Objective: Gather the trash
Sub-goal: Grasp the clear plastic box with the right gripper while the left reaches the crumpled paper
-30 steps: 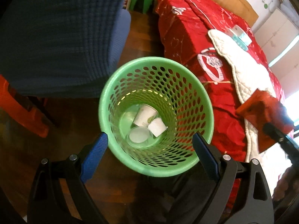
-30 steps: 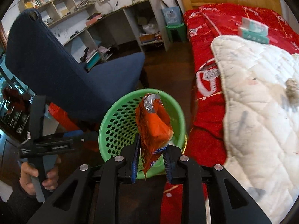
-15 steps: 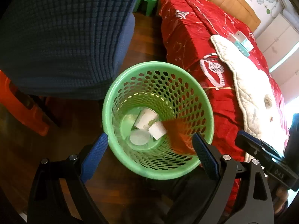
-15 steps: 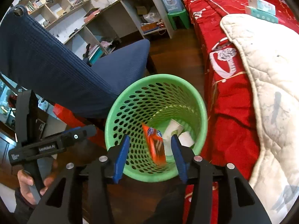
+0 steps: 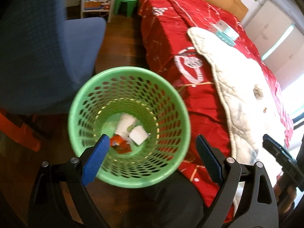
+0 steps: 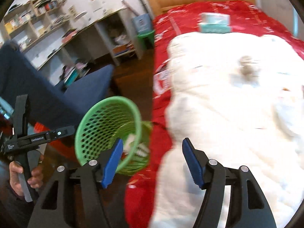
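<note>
Both your grippers, left and right, are wide apart and empty. The far scrap looks light and soft; pinch its middle.

One green basket — two white cups, one orange wrapper, one bed

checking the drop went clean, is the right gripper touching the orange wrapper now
Apart. The left wrist view shows the orange wrapper lying at the bottom of the green basket; the right wrist view shows the right gripper with jaws open and empty.
</note>
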Demonstrator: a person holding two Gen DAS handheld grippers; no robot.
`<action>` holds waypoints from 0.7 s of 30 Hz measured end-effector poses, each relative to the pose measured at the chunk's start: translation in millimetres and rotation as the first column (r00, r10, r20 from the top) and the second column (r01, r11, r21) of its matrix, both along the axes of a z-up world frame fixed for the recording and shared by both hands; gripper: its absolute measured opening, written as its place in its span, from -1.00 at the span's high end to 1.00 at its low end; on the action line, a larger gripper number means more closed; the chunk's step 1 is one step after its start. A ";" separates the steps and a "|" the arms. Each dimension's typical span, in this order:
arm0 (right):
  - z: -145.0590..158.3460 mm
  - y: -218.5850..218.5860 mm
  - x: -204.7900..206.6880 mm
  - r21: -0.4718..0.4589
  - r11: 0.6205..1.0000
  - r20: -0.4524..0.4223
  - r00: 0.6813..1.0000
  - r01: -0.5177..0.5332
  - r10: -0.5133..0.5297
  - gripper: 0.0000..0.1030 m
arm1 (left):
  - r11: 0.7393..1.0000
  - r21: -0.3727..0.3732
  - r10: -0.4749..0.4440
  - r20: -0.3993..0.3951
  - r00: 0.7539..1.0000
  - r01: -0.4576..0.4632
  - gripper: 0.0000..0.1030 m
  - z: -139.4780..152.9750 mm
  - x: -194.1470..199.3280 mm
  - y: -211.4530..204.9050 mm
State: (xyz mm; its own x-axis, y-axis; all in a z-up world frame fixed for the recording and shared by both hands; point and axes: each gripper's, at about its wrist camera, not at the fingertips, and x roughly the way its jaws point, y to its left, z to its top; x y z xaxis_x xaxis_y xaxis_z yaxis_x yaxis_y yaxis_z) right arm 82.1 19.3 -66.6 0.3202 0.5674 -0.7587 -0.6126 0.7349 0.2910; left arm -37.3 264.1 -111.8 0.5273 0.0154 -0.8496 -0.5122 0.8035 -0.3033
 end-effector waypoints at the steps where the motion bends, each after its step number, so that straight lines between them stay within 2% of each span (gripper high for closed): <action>1: 1.4 -9.4 2.6 -0.002 1.000 0.008 1.000 0.020 -0.020 -0.26 | 1.000 0.003 -0.014 -0.001 1.000 0.014 -0.75 0.9 4.4 -5.0; 5: 10.0 -55.3 13.2 -0.005 0.992 0.043 0.991 0.125 -0.124 -0.27 | 0.998 0.007 -0.056 -0.001 0.998 0.056 -0.75 4.4 19.2 -22.2; 11: 20.2 -124.0 31.0 0.003 0.955 0.088 0.951 0.296 -0.295 -0.27 | 0.993 0.007 -0.122 0.002 0.993 0.122 -0.75 8.7 45.4 -45.7; 16: 21.0 -171.8 46.5 0.004 0.913 0.089 0.909 0.408 -0.406 -0.27 | 0.987 0.008 -0.163 0.014 0.987 0.163 -0.75 14.7 64.7 -64.9; 20: 15.4 -192.2 56.9 0.005 0.894 0.072 0.891 0.449 -0.448 -0.26 | 0.979 0.008 -0.202 0.026 0.979 0.202 -0.75 20.2 79.9 -80.5; 21: 12.2 -198.0 60.5 0.021 0.888 0.047 0.887 0.460 -0.460 -0.18 | 0.977 0.009 -0.214 0.030 0.976 0.214 -0.75 21.9 85.0 -85.3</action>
State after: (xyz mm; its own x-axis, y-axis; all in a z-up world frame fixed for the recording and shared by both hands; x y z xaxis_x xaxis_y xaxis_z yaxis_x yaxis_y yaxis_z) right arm 142.6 -178.7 -54.4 0.5837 0.3542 -0.7306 -0.2203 0.9352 0.2774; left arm 47.7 178.8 -89.9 0.5447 -0.0960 -0.8331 -0.3186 0.8952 -0.3115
